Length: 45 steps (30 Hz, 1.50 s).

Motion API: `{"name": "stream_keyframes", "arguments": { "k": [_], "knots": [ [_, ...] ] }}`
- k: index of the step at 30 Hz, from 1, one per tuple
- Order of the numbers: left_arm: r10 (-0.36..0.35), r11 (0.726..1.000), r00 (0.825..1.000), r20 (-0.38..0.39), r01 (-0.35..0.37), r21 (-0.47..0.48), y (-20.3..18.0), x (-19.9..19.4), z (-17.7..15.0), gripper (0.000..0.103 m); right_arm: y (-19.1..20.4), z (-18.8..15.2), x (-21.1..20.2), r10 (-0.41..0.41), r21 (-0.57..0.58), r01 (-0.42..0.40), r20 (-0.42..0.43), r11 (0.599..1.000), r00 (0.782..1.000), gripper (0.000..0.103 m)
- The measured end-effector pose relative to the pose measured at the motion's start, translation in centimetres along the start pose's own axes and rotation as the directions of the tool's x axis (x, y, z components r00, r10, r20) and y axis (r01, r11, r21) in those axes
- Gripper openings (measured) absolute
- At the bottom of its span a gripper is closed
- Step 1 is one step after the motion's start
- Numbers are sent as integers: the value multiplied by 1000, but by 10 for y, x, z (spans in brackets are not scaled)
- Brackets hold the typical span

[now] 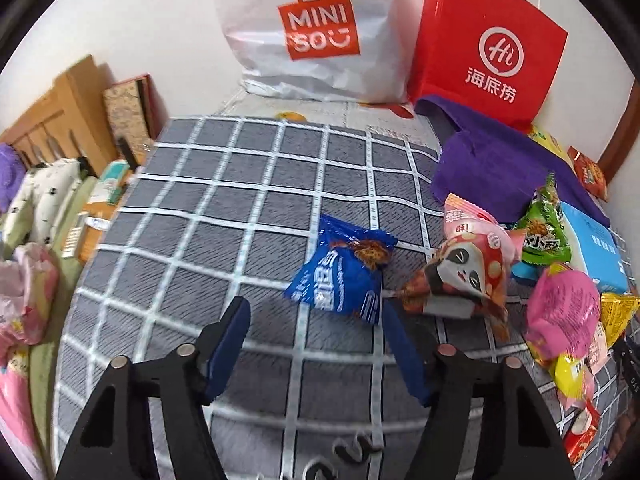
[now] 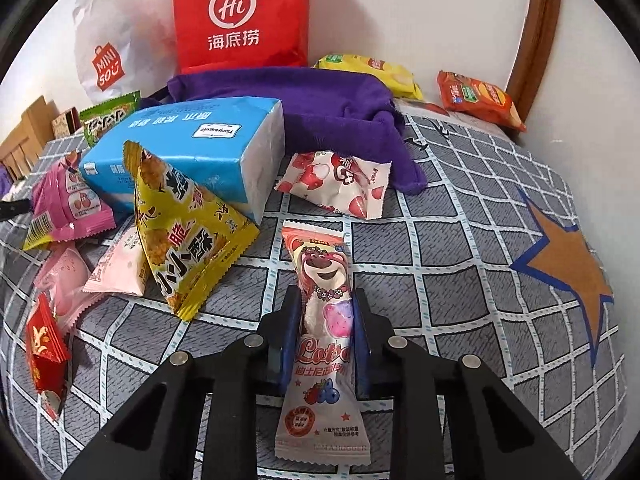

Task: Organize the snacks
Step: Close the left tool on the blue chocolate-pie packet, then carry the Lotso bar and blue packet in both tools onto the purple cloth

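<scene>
Snacks are light and crinkly; the bear packet (image 2: 323,320) is held mid-length by the right gripper (image 2: 322,336), while the left gripper (image 1: 314,340) is half open near the blue packet (image 1: 340,276).

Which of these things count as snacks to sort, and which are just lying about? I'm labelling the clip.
For the job:
- bear packet, clamped in the right gripper
- blue packet, ahead of the open left gripper
- yellow triangle packet
- strawberry packet

Lying about:
- tissue pack
- purple cloth
- red bag
- white bag
</scene>
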<state>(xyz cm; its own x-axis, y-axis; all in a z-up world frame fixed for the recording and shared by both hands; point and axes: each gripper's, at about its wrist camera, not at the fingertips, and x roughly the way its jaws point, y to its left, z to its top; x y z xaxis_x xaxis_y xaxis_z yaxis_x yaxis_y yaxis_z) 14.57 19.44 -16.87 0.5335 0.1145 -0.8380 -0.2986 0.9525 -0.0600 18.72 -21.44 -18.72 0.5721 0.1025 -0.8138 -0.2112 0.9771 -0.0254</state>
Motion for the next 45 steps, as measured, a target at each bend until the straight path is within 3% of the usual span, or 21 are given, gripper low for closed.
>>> {"name": "stream_keyframes", "arguments": {
  "k": [11,13,20,25,33,45],
  "knots": [
    [-32,998,999,38,30,58,-9,21,11,57,2,2,0,-8,-12,8,-2,1000,1000,26],
    [-28,997,998,49,24,72,-12,21,11,49,3,2,0,-7,-10,7,-2,1000,1000,26],
    [-76,994,996,45,72,87,-14,13,7,43,9,2,-1,-36,-33,36,2,999,999,23],
    [-85,995,995,55,82,58,-6,-8,-2,43,16,1,-4,-61,-56,61,10,997,998,22],
    [-130,991,987,90,127,34,-2,-56,-19,43,29,-6,-28,-31,-40,32,36,999,999,21],
    [-208,976,962,176,193,96,-35,-130,-35,43,28,2,-109,-39,14,37,155,999,987,21]
  ]
}}
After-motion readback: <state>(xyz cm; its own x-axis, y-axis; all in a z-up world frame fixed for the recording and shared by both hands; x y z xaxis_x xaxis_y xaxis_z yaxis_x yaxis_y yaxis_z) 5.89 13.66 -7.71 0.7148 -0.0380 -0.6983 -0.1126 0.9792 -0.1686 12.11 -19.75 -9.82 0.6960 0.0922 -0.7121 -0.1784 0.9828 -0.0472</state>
